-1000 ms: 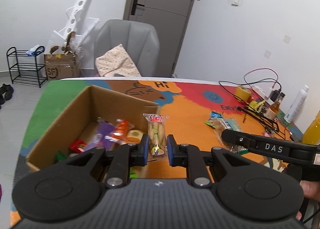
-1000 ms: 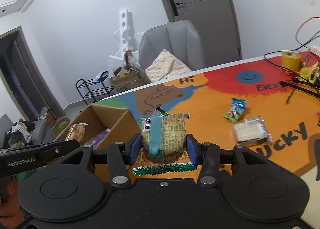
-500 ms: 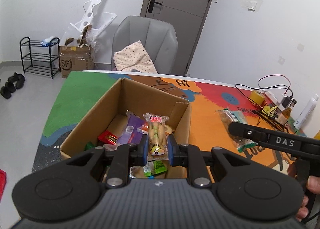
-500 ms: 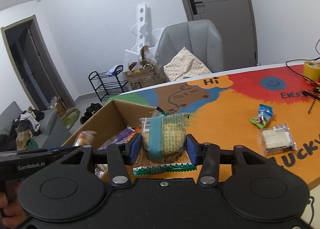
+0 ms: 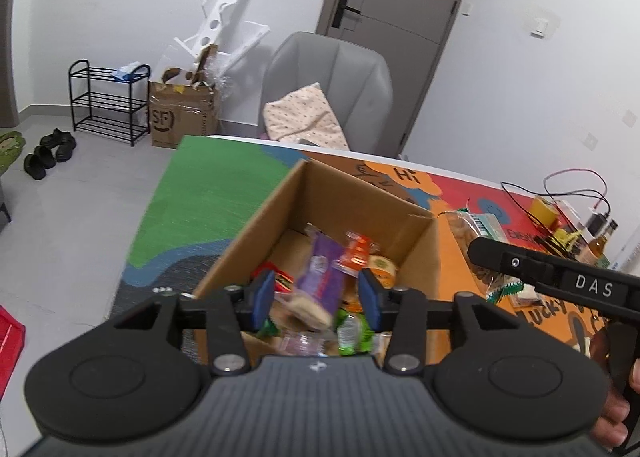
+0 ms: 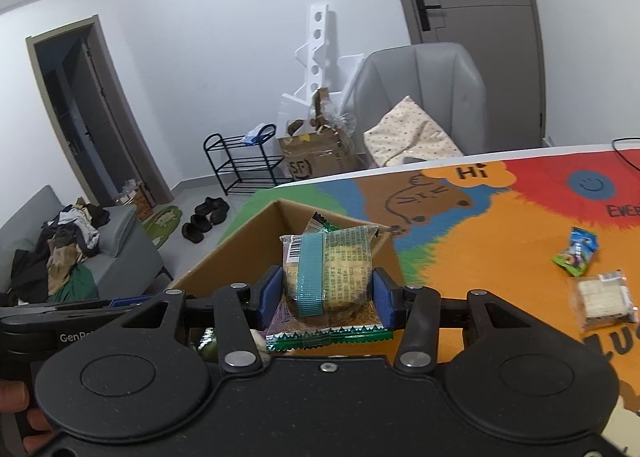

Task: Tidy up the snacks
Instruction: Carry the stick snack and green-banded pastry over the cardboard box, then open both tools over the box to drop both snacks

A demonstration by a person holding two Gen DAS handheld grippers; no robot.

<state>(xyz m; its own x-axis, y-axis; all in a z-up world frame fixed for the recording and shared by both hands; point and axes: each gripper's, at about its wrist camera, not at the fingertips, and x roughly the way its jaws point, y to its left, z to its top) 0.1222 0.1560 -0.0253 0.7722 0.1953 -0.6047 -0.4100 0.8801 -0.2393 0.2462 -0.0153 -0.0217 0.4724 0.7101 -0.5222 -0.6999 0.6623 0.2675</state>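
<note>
Cardboard box [image 5: 416, 245] sits on the colourful table mat [image 6: 500, 249] with many snacks already inside. Above it the left gripper [image 5: 316, 295] is opening its jaws, nothing pressed between them, a blurred packet [image 5: 308, 307] dropping into the box. The right gripper [image 6: 326, 293] squeezes a green-edged biscuit packet [image 6: 330, 269] just over the box's near wall. It should probably clear that wall and hang above the pile before letting go, so the packet lands inside. Two snacks [image 6: 576, 251] lie right of the box.
</note>
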